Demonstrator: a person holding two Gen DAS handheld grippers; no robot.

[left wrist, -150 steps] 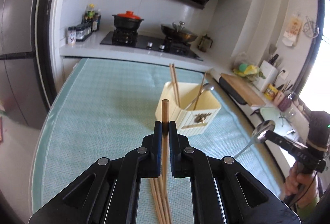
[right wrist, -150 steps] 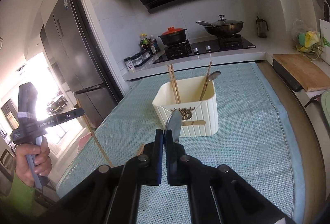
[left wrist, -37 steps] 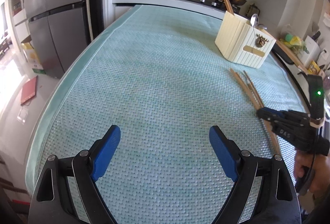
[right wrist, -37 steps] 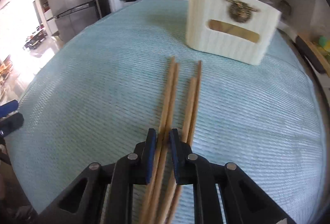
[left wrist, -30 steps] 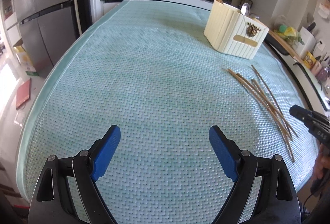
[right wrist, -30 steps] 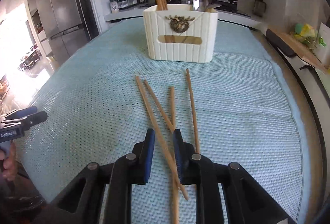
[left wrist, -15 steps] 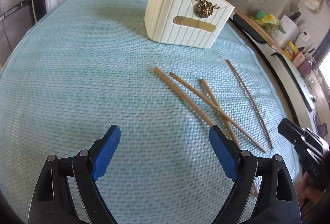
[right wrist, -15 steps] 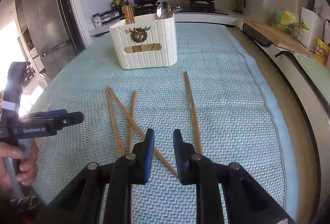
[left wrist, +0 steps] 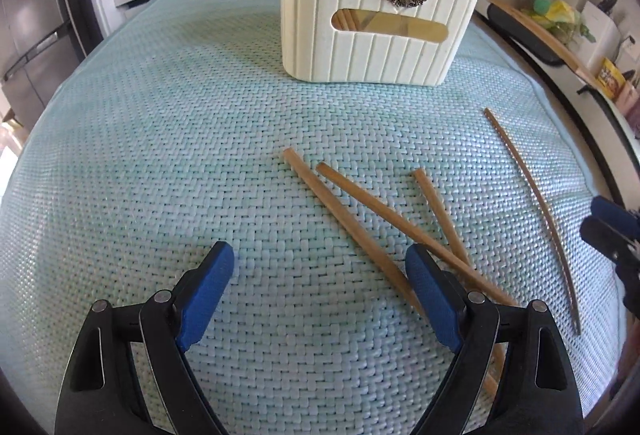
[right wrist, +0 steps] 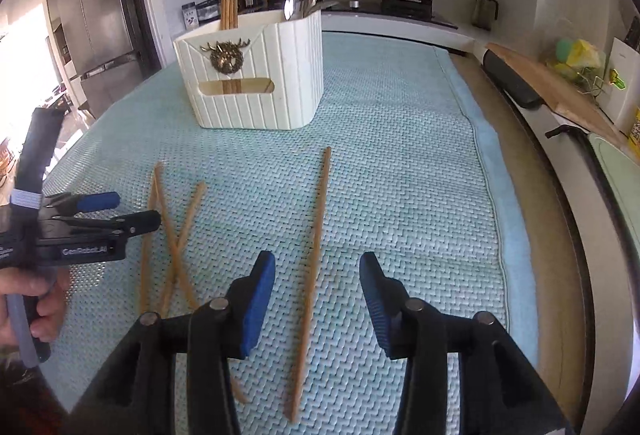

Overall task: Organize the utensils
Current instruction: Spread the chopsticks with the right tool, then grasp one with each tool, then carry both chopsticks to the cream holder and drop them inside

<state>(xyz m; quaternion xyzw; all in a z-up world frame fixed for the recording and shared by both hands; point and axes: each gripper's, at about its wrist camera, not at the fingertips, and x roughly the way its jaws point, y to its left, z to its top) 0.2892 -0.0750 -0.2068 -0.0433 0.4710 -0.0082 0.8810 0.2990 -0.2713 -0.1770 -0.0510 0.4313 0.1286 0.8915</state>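
Lying loose on the green mat (left wrist: pixel 160 123) are four chopsticks: three crossed (left wrist: pixel 384 231) and a single one (right wrist: pixel 316 243) apart to their right. Left gripper (left wrist: pixel 320 267) hovers with fingers wide apart, empty, its right pad (left wrist: pixel 430 295) over the crossed sticks. Right gripper (right wrist: pixel 316 275) has fingers spread either side of the single stick, not touching it. Holder (right wrist: pixel 256 79) stands at the far side, containing chopsticks and spoons (right wrist: pixel 300 5).
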